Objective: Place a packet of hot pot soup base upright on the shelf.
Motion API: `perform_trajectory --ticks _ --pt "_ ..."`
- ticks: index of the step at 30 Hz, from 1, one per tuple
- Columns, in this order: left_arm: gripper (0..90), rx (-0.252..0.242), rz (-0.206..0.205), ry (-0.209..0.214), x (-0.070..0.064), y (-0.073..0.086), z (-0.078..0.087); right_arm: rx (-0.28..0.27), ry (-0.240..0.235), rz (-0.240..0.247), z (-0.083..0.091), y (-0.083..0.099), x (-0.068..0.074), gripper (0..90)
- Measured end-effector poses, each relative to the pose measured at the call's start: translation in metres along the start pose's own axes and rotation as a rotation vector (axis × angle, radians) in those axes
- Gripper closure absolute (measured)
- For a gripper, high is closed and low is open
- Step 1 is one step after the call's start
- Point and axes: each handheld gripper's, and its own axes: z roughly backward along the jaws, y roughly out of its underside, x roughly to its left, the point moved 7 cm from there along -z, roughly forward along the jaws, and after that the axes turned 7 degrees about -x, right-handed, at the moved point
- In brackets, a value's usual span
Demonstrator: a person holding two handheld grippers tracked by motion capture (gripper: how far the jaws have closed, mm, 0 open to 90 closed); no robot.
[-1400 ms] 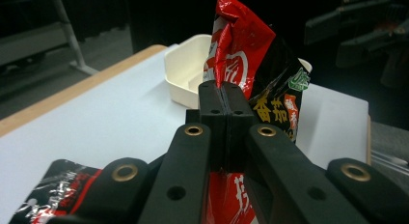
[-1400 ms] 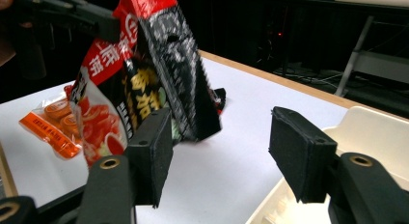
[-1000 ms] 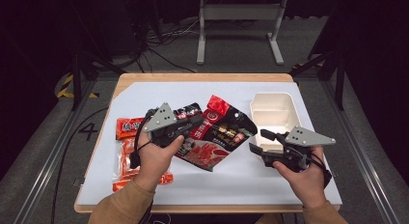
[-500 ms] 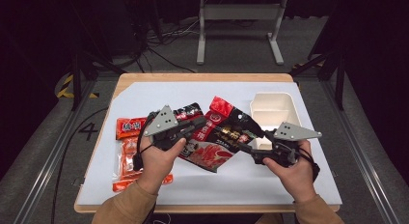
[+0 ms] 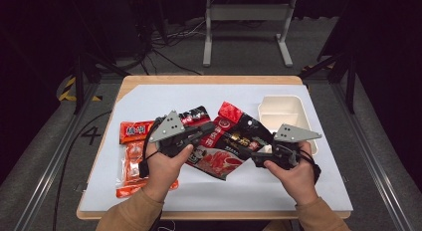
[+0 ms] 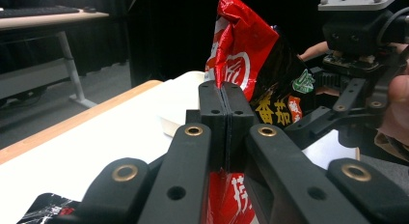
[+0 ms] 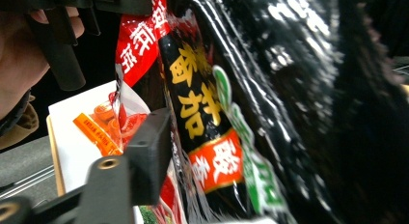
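Note:
A red and black snack bag (image 5: 234,141) lies tilted at the middle of the table, held up between both grippers. My left gripper (image 5: 211,127) is shut on the bag's left edge; in the left gripper view the jaws (image 6: 223,96) meet on the red foil of the bag (image 6: 246,60). My right gripper (image 5: 255,156) is at the bag's right edge. In the right gripper view the bag (image 7: 202,103) lies against the left finger (image 7: 149,147) and hides the other one.
A white divided container (image 5: 281,111) stands at the back right, just behind the right hand. Orange and red snack packets (image 5: 134,156) lie at the left, and a black packet (image 5: 194,114) lies behind the left gripper. The table's near strip is bare white mat (image 5: 229,196).
My right gripper has moved left from beside the container to the bag's right edge. The left gripper has kept its hold and barely moved.

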Motion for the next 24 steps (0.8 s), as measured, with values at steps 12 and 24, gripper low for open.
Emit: perform_trajectory --ticks 12,24 --pt "89.2 0.024 0.007 -0.002 0.003 0.002 0.001 0.046 -0.023 -0.010 0.003 -0.004 -0.002 76.6" --pt "85.6 0.069 0.040 0.008 0.012 0.011 0.004 0.041 -0.043 -0.053 0.007 -0.025 -0.008 81.4"
